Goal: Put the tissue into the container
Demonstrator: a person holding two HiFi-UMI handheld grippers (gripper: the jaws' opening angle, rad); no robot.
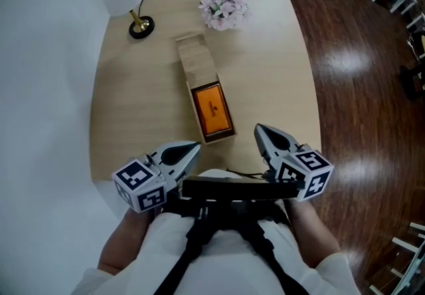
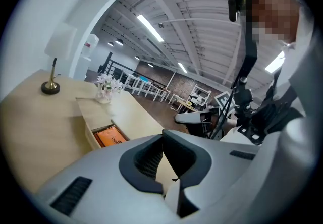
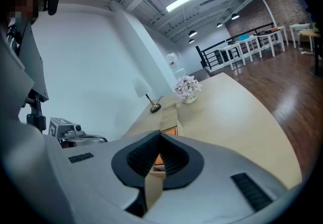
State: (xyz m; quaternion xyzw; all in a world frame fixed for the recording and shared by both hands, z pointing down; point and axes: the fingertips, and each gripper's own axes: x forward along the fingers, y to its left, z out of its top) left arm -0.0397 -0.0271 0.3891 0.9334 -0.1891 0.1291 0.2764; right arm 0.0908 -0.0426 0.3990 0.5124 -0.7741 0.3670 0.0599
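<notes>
A long wooden box (image 1: 196, 61) lies in the middle of the table, its sliding lid pushed back toward the far end. An orange tissue pack (image 1: 213, 109) lies inside the uncovered near half. My left gripper (image 1: 197, 147) hovers at the table's near edge, just left of the box's near end, jaws shut and empty. My right gripper (image 1: 257, 128) hangs to the right of that end, also shut with nothing held. The left gripper view shows the box (image 2: 92, 110) and the pack (image 2: 111, 136) beyond the closed jaws. The right gripper view shows the box (image 3: 169, 116) past its closed tips.
A small lamp with a white shade (image 1: 140, 24) stands at the far left corner of the light wooden table (image 1: 133, 101). A vase of pale flowers (image 1: 223, 6) stands at the far edge behind the box. Dark wooden floor (image 1: 358, 88) lies to the right.
</notes>
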